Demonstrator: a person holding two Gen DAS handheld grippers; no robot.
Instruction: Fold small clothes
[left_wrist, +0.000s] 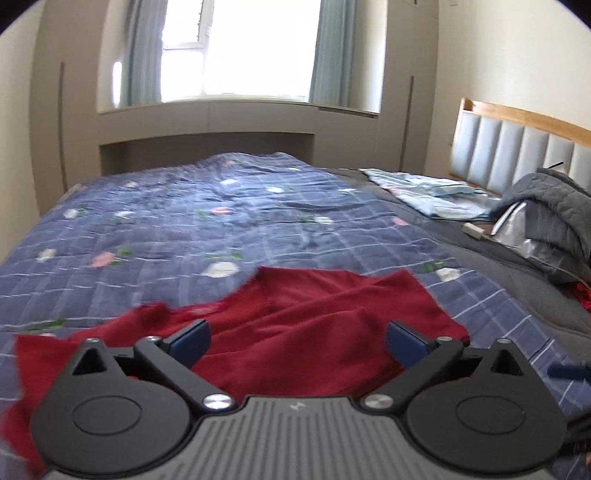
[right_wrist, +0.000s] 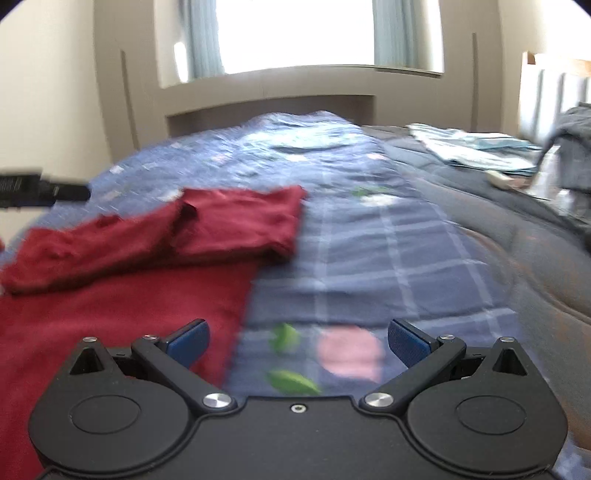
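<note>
A dark red garment (left_wrist: 314, 325) lies on the blue checked quilt (left_wrist: 184, 221), rumpled, with part of it folded over. My left gripper (left_wrist: 297, 341) is open and empty, low over the garment's near part. In the right wrist view the red garment (right_wrist: 155, 258) lies to the left, its folded part further off. My right gripper (right_wrist: 298, 345) is open and empty, over the quilt (right_wrist: 369, 258) just right of the garment's edge. The other gripper's black tip (right_wrist: 44, 192) shows at the far left.
A light blue folded cloth (left_wrist: 428, 192) and a grey quilted heap (left_wrist: 554, 221) lie by the padded headboard (left_wrist: 517, 147) at the right. A grey blanket (right_wrist: 517, 240) covers the bed's right side. A window with curtains (left_wrist: 236, 48) is beyond the bed.
</note>
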